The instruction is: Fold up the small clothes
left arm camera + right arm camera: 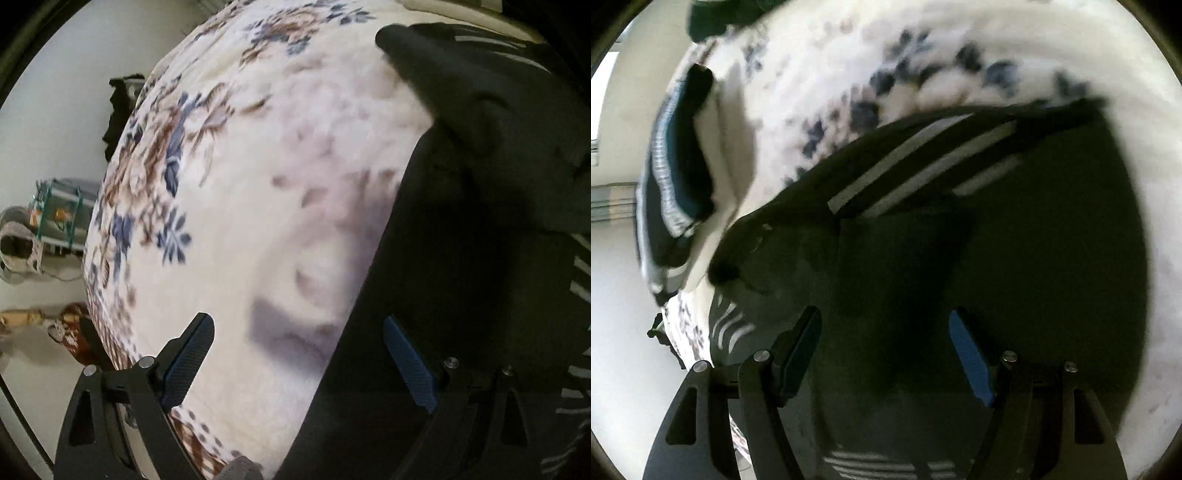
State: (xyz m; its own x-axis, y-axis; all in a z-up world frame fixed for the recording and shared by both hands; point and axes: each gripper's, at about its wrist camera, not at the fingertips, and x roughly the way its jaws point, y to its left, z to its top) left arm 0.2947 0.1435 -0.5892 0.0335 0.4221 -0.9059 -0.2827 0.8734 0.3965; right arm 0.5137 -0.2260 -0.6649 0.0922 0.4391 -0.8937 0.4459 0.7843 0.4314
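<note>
A black garment with white stripes lies spread on a bed with a white floral cover. My right gripper hangs just above the garment's dark cloth, jaws apart and nothing pinched between the pads. In the left wrist view the same black garment fills the right side, its edge running down the floral cover. My left gripper stands wide open over that edge, left finger over the cover, right finger over the black cloth. Both views are blurred.
A dark teal garment with a striped border lies at the bed's left edge. Beyond the edge is pale floor with a green-framed rack, a brown patterned item and a black object.
</note>
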